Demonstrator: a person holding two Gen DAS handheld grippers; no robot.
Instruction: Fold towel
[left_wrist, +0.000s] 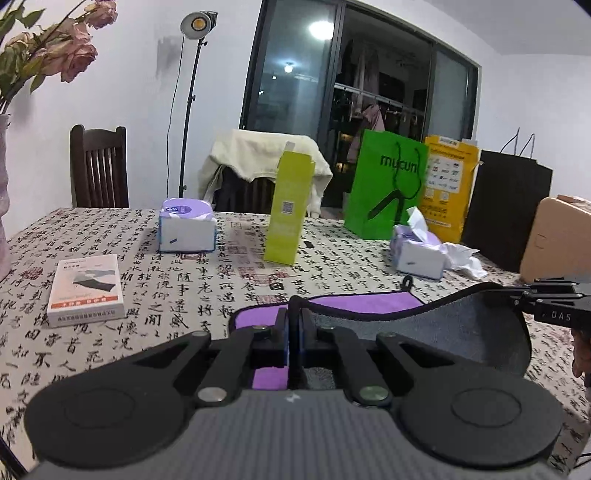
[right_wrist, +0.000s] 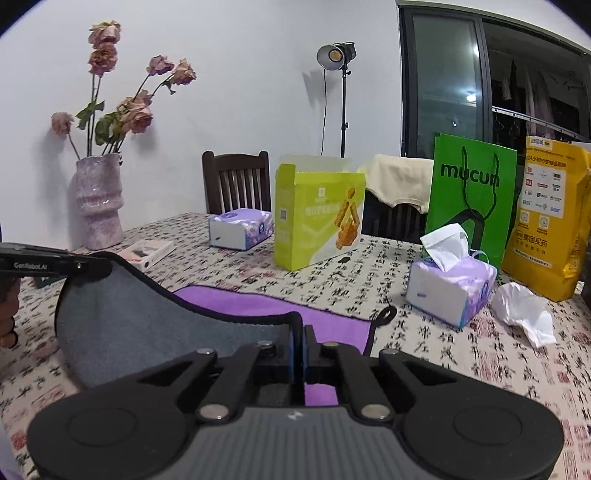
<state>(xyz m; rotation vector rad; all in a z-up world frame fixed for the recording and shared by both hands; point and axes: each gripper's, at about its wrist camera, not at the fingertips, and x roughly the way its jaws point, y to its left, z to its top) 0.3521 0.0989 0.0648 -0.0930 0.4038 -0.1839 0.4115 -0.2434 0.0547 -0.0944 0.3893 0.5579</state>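
Observation:
The towel (left_wrist: 369, 304) is purple on one face and grey on the other, with a black hem. It lies on the patterned tablecloth, its near edge lifted. My left gripper (left_wrist: 294, 317) is shut on the near left corner. My right gripper (right_wrist: 298, 332) is shut on the near right corner. The grey underside (right_wrist: 122, 325) hangs between the two grippers above the purple part (right_wrist: 258, 306) still flat on the table. Each gripper shows in the other's view: the right one (left_wrist: 517, 295) at the right edge, the left one (right_wrist: 88, 264) at the left edge.
Beyond the towel stand a yellow-green carton (left_wrist: 290, 206), two tissue boxes (left_wrist: 186, 225) (left_wrist: 419, 251), a green paper bag (left_wrist: 388, 188), a yellow bag (left_wrist: 448, 184), a black bag (left_wrist: 509, 206) and a small flat box (left_wrist: 86, 290). A vase with dried roses (right_wrist: 99, 199) stands at the left.

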